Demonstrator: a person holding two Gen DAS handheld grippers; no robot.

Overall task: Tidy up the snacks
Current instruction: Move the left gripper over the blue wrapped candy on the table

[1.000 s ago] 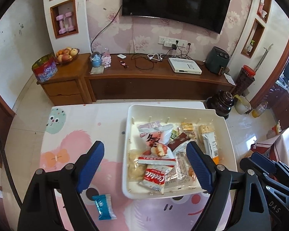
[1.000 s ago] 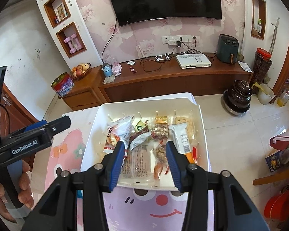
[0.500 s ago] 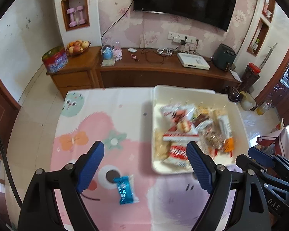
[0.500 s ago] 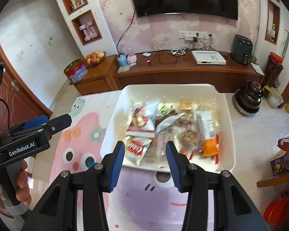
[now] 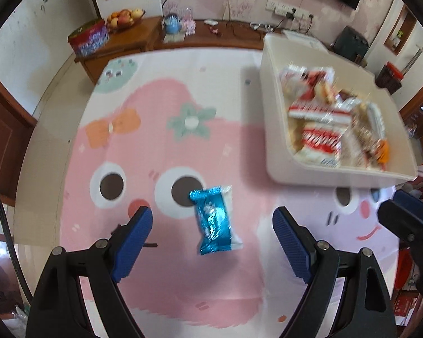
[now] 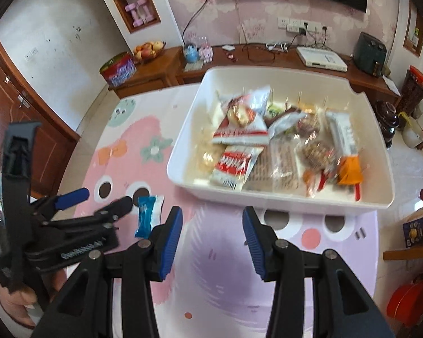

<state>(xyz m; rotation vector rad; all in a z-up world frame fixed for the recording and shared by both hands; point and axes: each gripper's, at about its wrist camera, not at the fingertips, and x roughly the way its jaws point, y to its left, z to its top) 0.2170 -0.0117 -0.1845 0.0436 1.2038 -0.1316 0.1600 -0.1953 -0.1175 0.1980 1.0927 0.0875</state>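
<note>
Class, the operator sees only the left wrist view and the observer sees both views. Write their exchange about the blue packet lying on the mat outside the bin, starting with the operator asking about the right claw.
Operator: My left claw is open and the blue packet shows between its fingers. Is the right claw holding anything?
Observer: No. The right claw is open and empty, in front of the white bin's near wall.
Operator: What does the bin's far right corner look like?
Observer: The rim has a notch there.
Operator: Who holds my claw?
Observer: A hand grips its handle.
</note>
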